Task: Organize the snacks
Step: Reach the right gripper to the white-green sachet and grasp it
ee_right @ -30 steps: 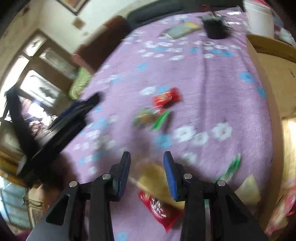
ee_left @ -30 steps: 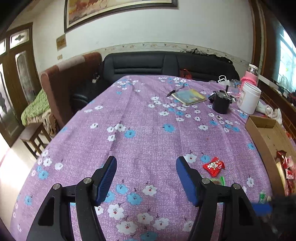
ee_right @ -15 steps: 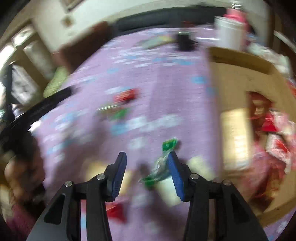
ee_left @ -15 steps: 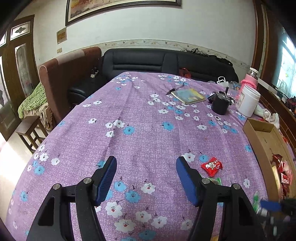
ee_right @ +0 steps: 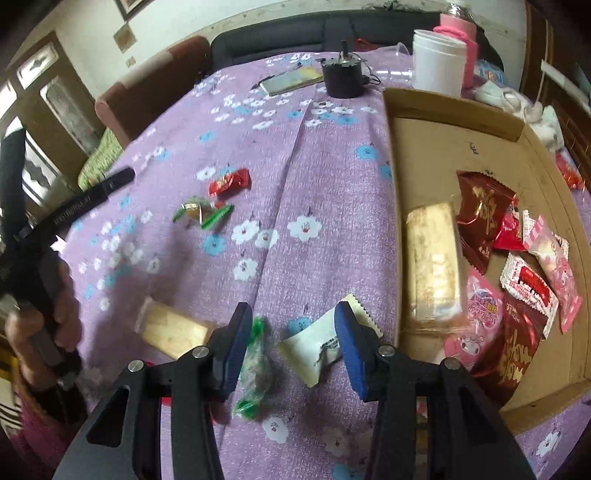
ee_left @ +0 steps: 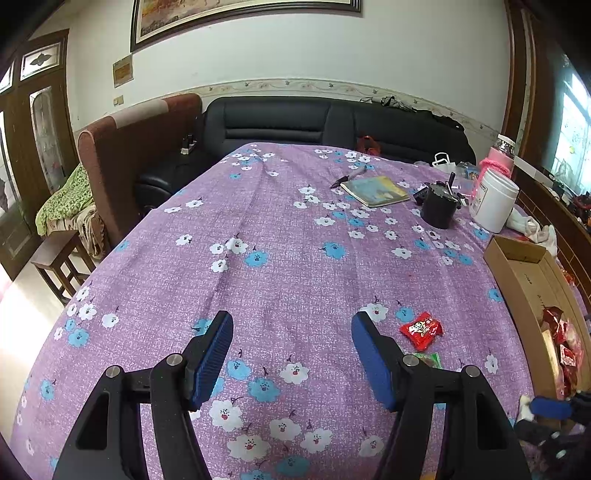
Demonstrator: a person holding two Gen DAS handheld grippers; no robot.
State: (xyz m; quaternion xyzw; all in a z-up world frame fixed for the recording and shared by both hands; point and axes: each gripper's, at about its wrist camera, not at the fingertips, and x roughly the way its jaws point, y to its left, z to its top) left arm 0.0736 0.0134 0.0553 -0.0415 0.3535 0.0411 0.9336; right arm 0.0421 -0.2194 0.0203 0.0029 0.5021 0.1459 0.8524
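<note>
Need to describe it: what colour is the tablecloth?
Purple tablecloth with blue and white flowers; left wrist view.

Open cloth [ee_left: 280, 266] mid-table; cardboard box [ee_right: 413, 107] wall rightward, black pot [ee_left: 439, 206] beyond

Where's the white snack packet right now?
In the right wrist view, the white snack packet lies on the purple cloth between the right tongs' pads, nearer the right one, just left of the cardboard box.

Home living room: black sofa [ee_left: 332, 122], framed painting [ee_left: 240, 14], cloth-covered table [ee_left: 277, 266].
</note>
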